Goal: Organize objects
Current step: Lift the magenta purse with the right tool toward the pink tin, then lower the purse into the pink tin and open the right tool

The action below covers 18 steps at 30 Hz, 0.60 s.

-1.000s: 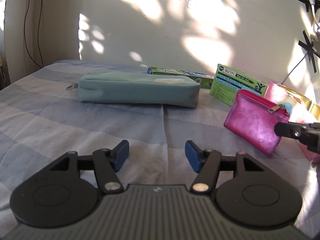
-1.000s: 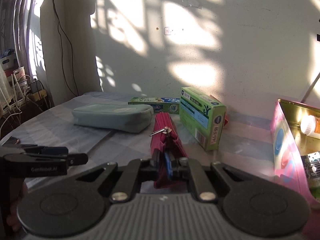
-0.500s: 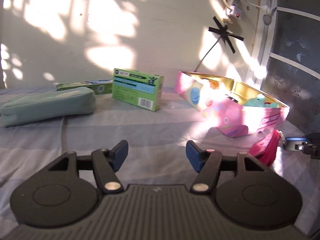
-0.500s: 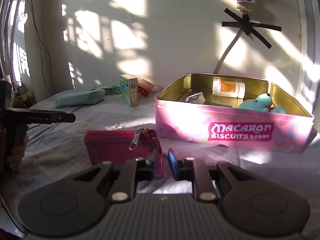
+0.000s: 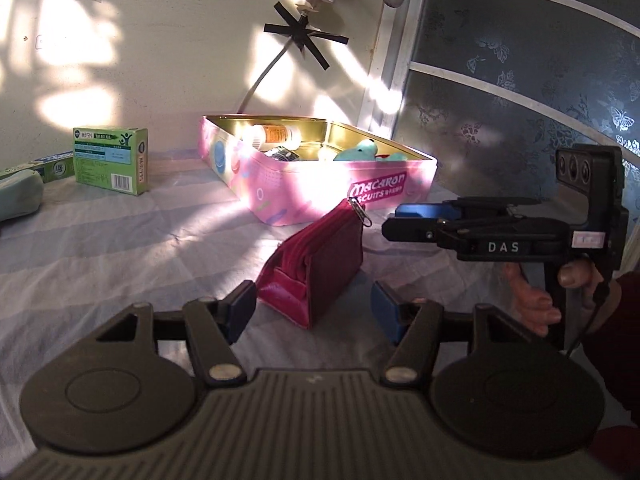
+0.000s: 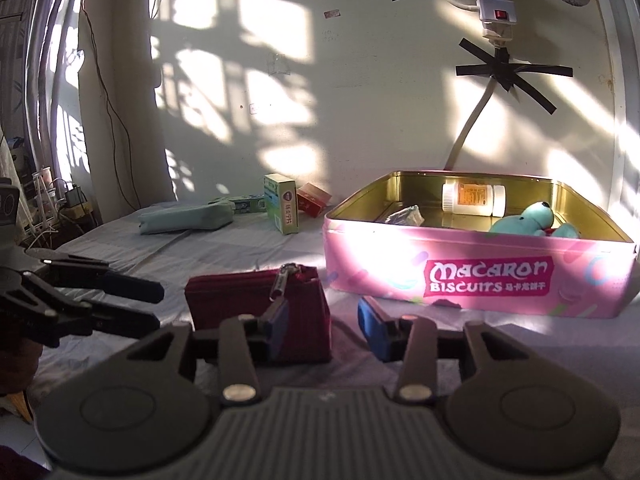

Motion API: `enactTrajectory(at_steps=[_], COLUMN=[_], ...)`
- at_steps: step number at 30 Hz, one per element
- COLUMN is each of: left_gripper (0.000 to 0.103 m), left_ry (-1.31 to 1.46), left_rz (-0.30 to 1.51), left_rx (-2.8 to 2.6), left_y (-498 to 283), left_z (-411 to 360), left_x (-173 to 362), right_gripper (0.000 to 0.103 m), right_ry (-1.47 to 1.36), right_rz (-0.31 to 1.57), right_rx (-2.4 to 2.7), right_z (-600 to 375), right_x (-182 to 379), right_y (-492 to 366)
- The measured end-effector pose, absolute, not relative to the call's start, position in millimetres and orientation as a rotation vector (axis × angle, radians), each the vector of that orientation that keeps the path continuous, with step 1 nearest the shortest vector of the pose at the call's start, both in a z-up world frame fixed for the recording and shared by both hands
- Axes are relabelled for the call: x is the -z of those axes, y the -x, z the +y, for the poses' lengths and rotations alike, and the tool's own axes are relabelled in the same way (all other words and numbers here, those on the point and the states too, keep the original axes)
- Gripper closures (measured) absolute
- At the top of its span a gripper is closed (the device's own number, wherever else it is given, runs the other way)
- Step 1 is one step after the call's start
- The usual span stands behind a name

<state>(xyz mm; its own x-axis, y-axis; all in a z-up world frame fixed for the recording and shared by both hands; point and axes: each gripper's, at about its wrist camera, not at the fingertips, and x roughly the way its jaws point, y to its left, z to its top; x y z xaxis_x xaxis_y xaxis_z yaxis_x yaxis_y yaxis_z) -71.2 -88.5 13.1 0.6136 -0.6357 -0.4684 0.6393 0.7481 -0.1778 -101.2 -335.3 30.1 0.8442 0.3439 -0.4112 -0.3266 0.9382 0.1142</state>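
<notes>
Surface: a bed sheet [image 6: 224,248] in pale grey-blue checks, under a cream wall [image 6: 360,100] dappled with sunlight.
Right gripper [image 6: 323,322]: jaws opening, blue pads apart; its left finger [image 6: 278,322] lies against the right end of the pouch, while the right finger [image 6: 372,320] stands clear over bare sheet.
Red pouch [image 6: 260,304]: a zipped crimson purse standing upright on the sheet, just in front of the near left corner of the tin, zipper pull [image 6: 280,280] hanging at its right end; most of it lies to the left of the right gripper's gap.
Left gripper [image 5: 314,306]: fingers apart and holding nothing; in its own view the pouch stands just beyond its tips, roughly in line with the gap.
Hand [image 5: 560,292]: a person's hand in a dark red sleeve grips the right gripper's handle.
Biscuit tin [image 6: 480,276]: open pink tin, holding a white bottle [image 6: 474,198], a teal plush toy [image 6: 528,220] and a crinkled packet [image 6: 404,216].
Far left: a green box [image 6: 282,208] standing upright, a red box [image 6: 314,198] behind it, a flat green carton [image 6: 244,202], and a mint-green case [image 6: 186,218].
</notes>
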Motion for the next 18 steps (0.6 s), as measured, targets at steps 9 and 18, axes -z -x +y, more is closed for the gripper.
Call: enactTrajectory(at_steps=[9,18], left_gripper=[0.053,0.07], left_ry=[0.008,0.084], left_rz=[0.615,0.561], left_rx=[0.714,0.691], left_y=[43.1,35.7], left_z=[-111.3,-93.7], left_x=[3.1,-27.0], right_gripper=[0.059,0.087], right_ry=[-0.038,-0.076], right_rz=[0.495,0.399], right_rx=[-0.508,-0.539], right_z=[-333.5,-331.2], right_x=[-22.8,-37.4], right_y=[64.4,85.7])
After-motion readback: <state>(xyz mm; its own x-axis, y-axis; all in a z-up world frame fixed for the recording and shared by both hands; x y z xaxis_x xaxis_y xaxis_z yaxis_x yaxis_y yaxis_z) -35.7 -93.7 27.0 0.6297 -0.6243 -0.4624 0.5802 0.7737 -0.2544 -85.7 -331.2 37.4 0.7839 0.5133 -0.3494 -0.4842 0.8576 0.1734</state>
